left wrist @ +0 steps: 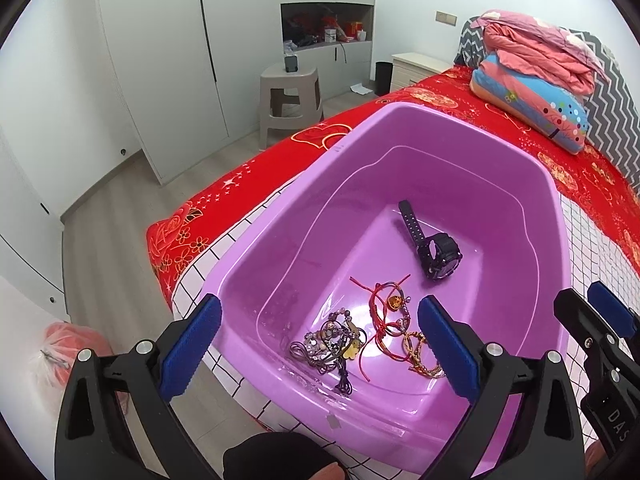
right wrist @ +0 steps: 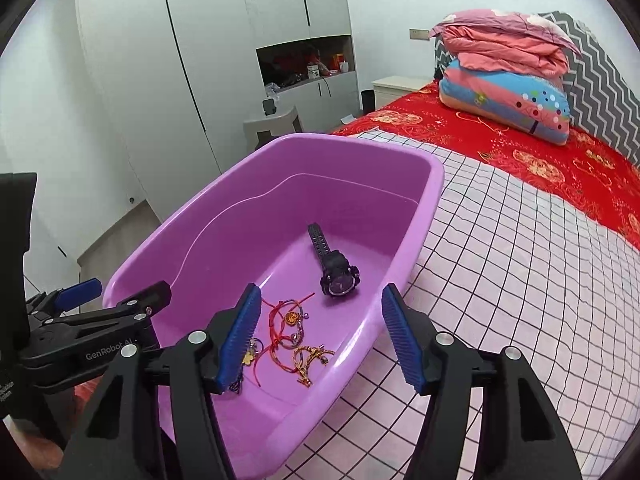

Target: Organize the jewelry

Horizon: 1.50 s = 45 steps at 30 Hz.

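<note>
Both hand-held grippers point down at a slant over the purple basin [left wrist: 472, 152] on the bed [right wrist: 520, 240]: the left hand-held gripper [left wrist: 320, 344] has its jaws spread wide and the right hand-held gripper [right wrist: 320, 340] has them partly apart, and neither holds anything. In the basin lie a black watch [left wrist: 436, 254], red cord bracelets [left wrist: 384, 312], a gold bracelet [left wrist: 420, 354] and a beaded bracelet [left wrist: 332, 340]. The bracelets lie below and between the left fingers, and the watch lies further in.

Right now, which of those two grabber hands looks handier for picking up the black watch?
Probably the right gripper: its open, empty jaws point nearly at the black watch. The left gripper, also open, hangs over the beaded bracelets nearer the purple tub's front.
</note>
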Each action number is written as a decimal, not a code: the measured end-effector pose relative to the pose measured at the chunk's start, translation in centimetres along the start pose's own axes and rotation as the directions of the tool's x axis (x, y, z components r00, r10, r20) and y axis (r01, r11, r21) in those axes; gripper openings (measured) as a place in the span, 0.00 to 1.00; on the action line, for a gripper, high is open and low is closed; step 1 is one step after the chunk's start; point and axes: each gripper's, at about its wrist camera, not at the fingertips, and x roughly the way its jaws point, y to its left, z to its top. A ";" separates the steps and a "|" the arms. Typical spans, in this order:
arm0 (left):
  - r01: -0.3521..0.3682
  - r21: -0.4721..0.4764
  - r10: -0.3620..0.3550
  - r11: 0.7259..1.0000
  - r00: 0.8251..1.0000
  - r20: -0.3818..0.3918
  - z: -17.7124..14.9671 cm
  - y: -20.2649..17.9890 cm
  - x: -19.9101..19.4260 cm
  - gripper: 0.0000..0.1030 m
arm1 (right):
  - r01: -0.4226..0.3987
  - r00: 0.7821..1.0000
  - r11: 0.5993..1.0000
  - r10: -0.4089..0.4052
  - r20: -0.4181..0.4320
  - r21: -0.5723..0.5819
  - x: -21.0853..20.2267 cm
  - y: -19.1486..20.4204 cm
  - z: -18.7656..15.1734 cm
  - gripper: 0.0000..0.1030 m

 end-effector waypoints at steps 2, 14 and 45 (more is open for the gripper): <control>-0.007 0.005 0.007 1.000 1.000 0.014 -0.1 -0.1 -0.5 0.94 | -0.003 1.000 1.000 0.003 -0.002 0.004 -0.3 0.0 0.0 0.59; -0.020 0.021 0.018 1.000 0.998 0.055 -0.9 -0.8 -2.9 0.94 | -0.001 0.999 0.999 0.003 -0.047 0.038 -1.0 -0.5 -0.8 0.62; -0.012 0.018 0.010 1.000 0.997 0.071 -1.4 -1.0 -3.8 0.94 | -0.007 0.998 0.999 0.009 -0.056 0.042 -1.9 -0.1 -1.5 0.62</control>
